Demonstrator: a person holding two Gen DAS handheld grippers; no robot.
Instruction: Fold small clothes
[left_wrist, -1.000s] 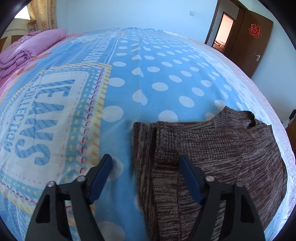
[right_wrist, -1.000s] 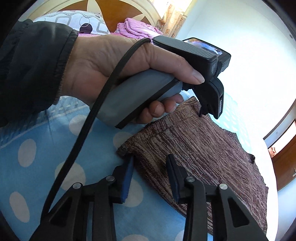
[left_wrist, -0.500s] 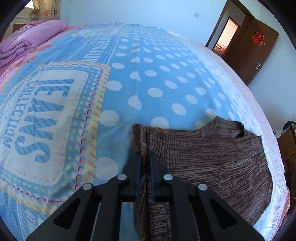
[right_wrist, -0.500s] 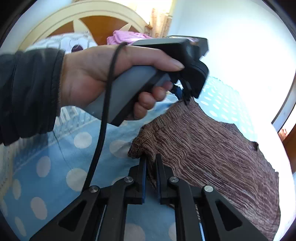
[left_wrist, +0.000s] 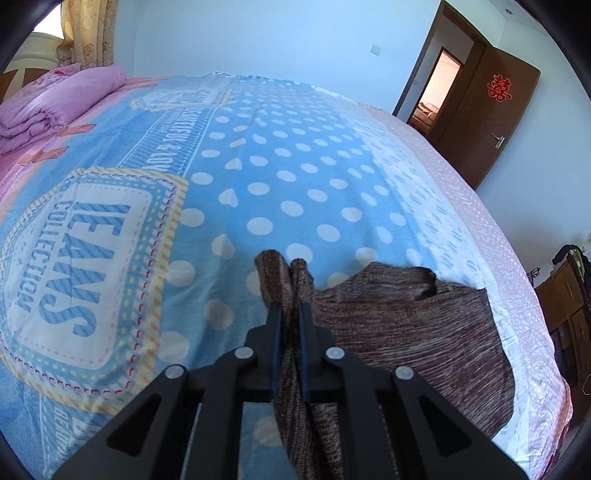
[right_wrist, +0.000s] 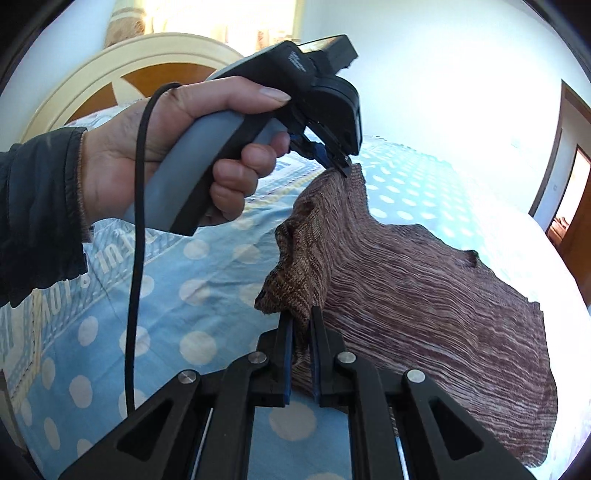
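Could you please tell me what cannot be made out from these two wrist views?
- Left wrist: the brown knitted sweater's near hem, hidden behind the left gripper.
- Right wrist: the sweater's lower corner, cut off by the frame edge.
- Both: its underside, against the blue polka-dot bedsheet.

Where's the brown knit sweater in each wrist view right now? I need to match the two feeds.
Left wrist: brown knit sweater lower centre to right, edge pinched in the left gripper.
Right wrist: sweater centre to lower right, corner pinched in the right gripper.
Shared landmark: polka-dot bedsheet, also.
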